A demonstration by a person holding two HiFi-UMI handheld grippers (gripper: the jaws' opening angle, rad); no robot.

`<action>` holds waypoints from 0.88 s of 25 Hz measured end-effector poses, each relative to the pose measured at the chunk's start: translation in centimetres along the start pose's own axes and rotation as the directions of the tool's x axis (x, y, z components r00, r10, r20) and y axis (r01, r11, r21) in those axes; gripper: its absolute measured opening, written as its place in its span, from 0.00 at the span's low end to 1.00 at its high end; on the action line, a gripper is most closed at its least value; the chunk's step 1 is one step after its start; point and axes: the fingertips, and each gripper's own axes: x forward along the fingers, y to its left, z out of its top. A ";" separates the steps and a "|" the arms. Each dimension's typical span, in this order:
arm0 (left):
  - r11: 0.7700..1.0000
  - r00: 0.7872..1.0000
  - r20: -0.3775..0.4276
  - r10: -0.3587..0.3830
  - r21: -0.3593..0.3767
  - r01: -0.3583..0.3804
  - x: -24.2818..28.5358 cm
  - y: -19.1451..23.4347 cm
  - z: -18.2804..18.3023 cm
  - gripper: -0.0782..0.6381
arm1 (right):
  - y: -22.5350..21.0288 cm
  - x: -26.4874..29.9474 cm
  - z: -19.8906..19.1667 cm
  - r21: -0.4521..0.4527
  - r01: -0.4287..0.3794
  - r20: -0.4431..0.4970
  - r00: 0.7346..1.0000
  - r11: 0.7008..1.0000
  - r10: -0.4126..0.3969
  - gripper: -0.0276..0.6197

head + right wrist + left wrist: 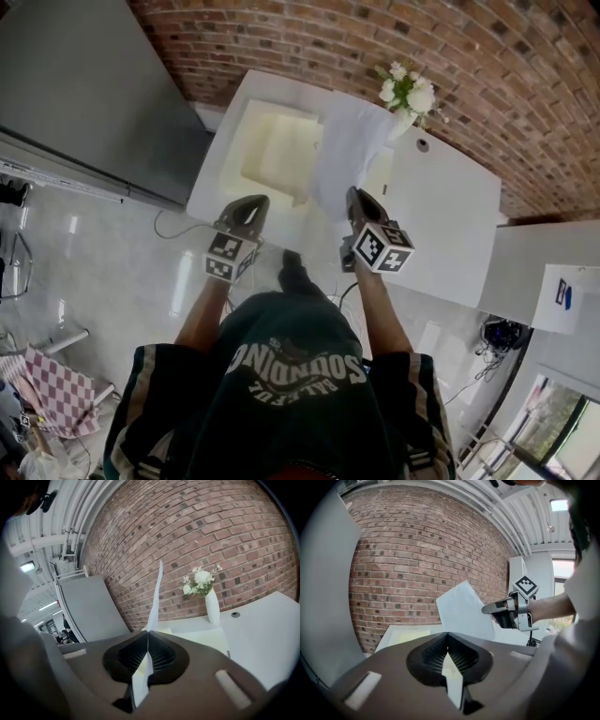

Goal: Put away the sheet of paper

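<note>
Your white table (450,216) has two things on it: a flat pale yellow tray (272,155) at the left end, and a white vase of flowers (408,94) at the back.

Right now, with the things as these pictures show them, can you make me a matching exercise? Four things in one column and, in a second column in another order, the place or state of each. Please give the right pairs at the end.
Things
1. sheet of paper
2. vase of flowers
3. cream tray
4. left gripper

Places or states
A. jaws together, nothing between them
B. lies on the left part of the white table
C. stands on the table, close to the brick wall
D. pinched upright in the jaws of the right gripper

Pairs: 1-D, 2-C, 3-B, 4-A
</note>
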 end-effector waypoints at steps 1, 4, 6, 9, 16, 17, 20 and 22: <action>1.000 1.000 0.005 0.002 -0.002 -0.002 0.4 0.1 0.3 0.12 | -0.2 0.4 0.2 0.001 -0.003 -0.005 1.000 1.000 0.003 0.05; 1.000 1.000 0.004 0.006 -0.008 -0.006 1.5 0.6 0.5 0.12 | -0.8 1.8 0.5 0.007 -0.011 -0.019 1.000 1.000 0.011 0.05; 1.000 1.000 -0.002 0.012 -0.011 -0.012 2.1 1.0 0.5 0.12 | -1.2 2.7 0.6 0.011 -0.018 -0.030 0.999 1.000 0.018 0.05; 1.000 1.000 -0.008 0.022 -0.017 -0.022 2.8 1.5 0.7 0.12 | -1.8 4.2 0.7 0.025 -0.027 -0.045 0.999 0.999 0.028 0.05; 0.998 0.997 -0.057 0.042 -0.048 -0.045 3.7 2.8 -0.8 0.12 | -3.6 7.6 -0.4 0.160 -0.022 -0.075 0.997 0.987 0.035 0.05; 0.998 0.998 -0.052 0.046 -0.050 -0.048 3.8 3.0 -0.8 0.12 | -3.9 8.0 -0.6 0.178 -0.017 -0.078 0.996 0.984 0.031 0.05; 0.997 0.997 -0.066 0.051 -0.061 -0.055 3.9 3.4 -1.4 0.12 | -4.7 9.0 -1.6 0.202 -0.001 -0.101 0.995 0.979 0.022 0.05; 0.996 0.995 -0.091 0.051 -0.070 -0.057 3.9 3.6 -2.1 0.12 | -5.3 9.5 -2.4 0.212 0.007 -0.119 0.993 0.977 0.018 0.04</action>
